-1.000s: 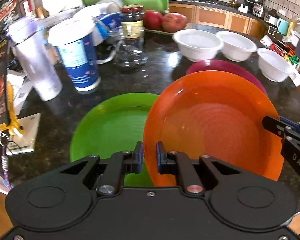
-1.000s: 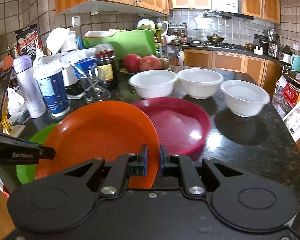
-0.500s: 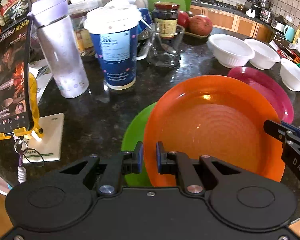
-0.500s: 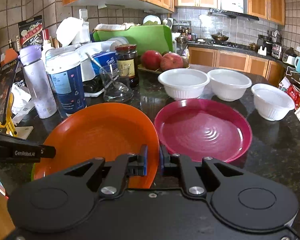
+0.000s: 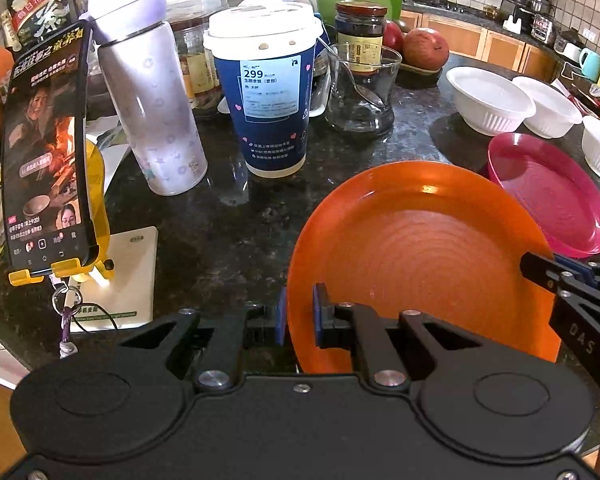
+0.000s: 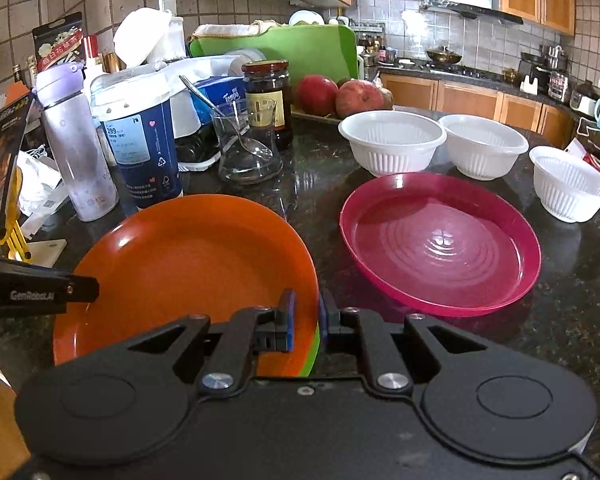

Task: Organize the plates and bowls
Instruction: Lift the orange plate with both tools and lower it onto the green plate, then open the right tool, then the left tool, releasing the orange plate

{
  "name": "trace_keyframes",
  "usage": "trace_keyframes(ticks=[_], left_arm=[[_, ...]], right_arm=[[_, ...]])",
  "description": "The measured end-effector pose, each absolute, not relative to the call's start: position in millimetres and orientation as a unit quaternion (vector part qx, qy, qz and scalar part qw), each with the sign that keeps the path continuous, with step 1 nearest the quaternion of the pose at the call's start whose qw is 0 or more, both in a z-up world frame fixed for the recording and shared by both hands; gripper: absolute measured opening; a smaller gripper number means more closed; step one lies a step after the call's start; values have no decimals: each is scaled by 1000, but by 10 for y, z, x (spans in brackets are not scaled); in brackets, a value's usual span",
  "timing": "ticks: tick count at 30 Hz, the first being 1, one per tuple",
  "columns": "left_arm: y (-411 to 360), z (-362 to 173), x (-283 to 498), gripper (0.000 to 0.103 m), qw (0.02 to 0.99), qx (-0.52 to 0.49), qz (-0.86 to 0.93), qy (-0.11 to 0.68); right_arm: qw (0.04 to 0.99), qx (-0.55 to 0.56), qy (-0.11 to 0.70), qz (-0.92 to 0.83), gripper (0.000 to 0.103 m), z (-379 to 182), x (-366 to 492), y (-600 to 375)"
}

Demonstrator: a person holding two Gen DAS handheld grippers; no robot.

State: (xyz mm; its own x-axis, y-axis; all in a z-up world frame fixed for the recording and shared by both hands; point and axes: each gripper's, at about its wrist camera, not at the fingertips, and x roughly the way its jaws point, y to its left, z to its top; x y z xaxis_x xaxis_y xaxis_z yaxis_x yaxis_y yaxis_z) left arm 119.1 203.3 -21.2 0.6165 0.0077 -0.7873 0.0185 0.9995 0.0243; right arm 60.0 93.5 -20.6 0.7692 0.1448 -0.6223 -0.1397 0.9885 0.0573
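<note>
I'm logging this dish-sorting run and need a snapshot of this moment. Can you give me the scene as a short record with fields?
setting: dark stone kitchen counter
left claw: astride the orange plate rim
right claw: astride the same plate's opposite rim
green plate: directly beneath the orange plate, only a sliver showing
pink plate: flat on counter, apart, to the right
white bowls: three, unstacked, behind the pink plate
clutter: blue cup, lilac bottle

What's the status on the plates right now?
Left gripper and right gripper both pinch the orange plate, stacked on the green plate. Pink plate apart on the counter. Nothing in the way.
</note>
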Motion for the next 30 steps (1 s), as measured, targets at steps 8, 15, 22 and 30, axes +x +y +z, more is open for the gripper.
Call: trace_keyframes(ticks=[8, 15, 22, 30], left_arm=[[1966, -88, 1067, 30, 918, 31, -10, 396], [1936, -66, 1072, 37, 913, 24, -5, 407], [1870, -80, 1067, 37, 903, 7, 1, 429], [1598, -47, 1044, 37, 901, 13, -9, 434]], right_arm=[[945, 15, 320, 70, 30, -184, 599, 922], [946, 19, 316, 69, 42, -140, 544, 898], [949, 29, 307, 66, 42, -77, 439, 787], [952, 35, 300, 51, 42, -22, 319, 539]])
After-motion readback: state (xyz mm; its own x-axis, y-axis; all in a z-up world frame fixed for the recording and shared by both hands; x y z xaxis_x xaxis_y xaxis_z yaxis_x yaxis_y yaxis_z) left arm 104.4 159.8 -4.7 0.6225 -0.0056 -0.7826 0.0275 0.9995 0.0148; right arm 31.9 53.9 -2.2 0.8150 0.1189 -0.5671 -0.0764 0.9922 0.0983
